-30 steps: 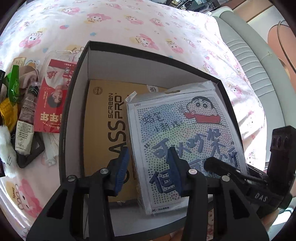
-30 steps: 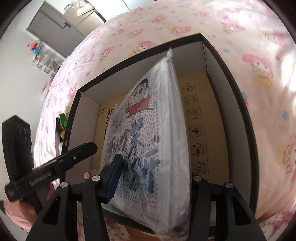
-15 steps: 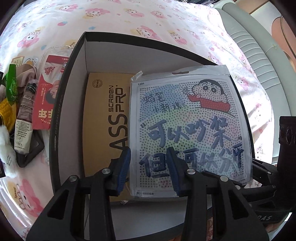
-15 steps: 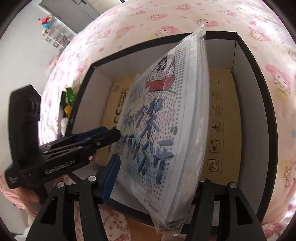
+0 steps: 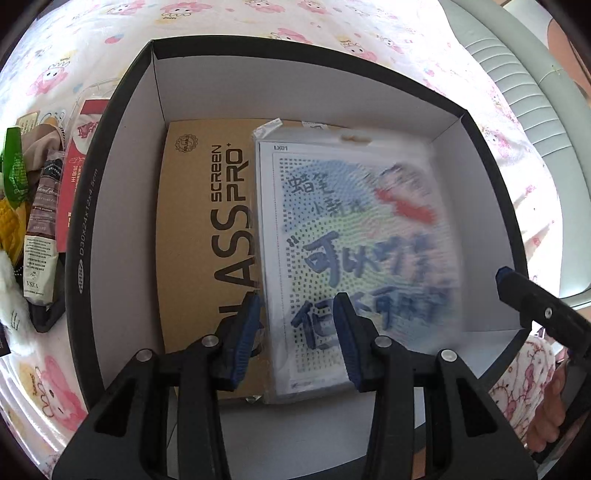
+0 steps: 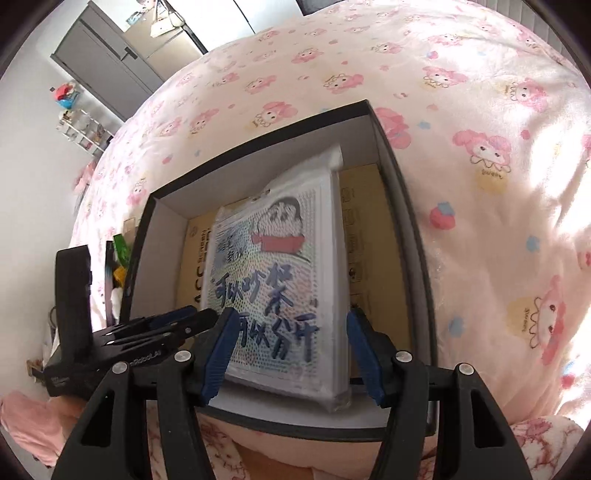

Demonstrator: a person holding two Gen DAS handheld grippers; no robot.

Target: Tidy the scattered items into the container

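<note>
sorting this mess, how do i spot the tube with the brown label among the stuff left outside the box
Start from the black box on the pink bedsheet and look just past its left wall. There the tube lies lengthwise beside a red packet. It is the only narrow one, brown at the top and cream at the crimped end.

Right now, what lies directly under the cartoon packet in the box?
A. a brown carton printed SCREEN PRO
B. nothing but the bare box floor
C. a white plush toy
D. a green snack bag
A: the cartoon packet overlaps a brown carton printed SCREEN PRO that lies flat on the floor of the box; the small items sit outside the box on the bedding.
</note>
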